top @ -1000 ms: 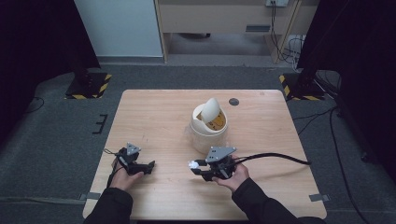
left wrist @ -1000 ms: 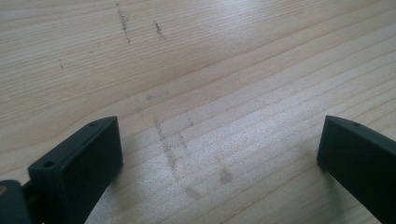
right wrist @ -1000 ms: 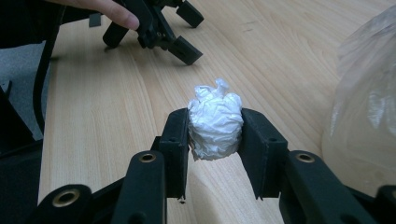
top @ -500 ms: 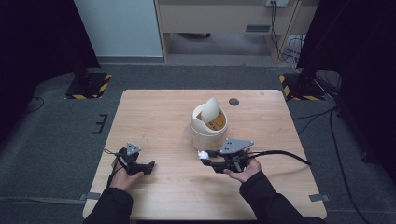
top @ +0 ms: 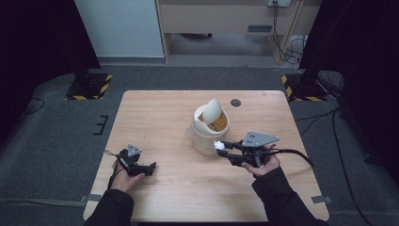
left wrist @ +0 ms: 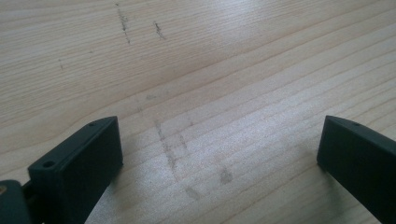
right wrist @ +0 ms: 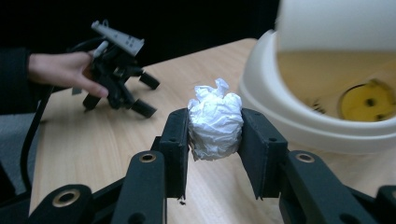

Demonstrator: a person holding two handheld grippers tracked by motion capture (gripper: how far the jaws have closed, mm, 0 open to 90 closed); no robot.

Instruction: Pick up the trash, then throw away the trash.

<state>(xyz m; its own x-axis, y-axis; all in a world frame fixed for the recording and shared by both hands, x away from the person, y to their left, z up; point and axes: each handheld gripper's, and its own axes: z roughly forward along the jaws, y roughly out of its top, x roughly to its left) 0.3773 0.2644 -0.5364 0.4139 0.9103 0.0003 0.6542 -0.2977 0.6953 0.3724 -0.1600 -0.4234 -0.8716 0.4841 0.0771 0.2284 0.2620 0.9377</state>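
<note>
Pinching a crumpled paper ball (right wrist: 215, 119) between its jaws, the right gripper (right wrist: 215, 140) hangs just beside the cream bin (top: 209, 134), whose swing lid (top: 212, 111) is tipped. The wad looks light, soft and crushable, best taken across its middle. The left gripper (top: 149, 167) rests spread wide, empty, low over the table (top: 164, 113).

I can't read any text, label or number anywhere here. Nothing I see carries legible writing.
</note>
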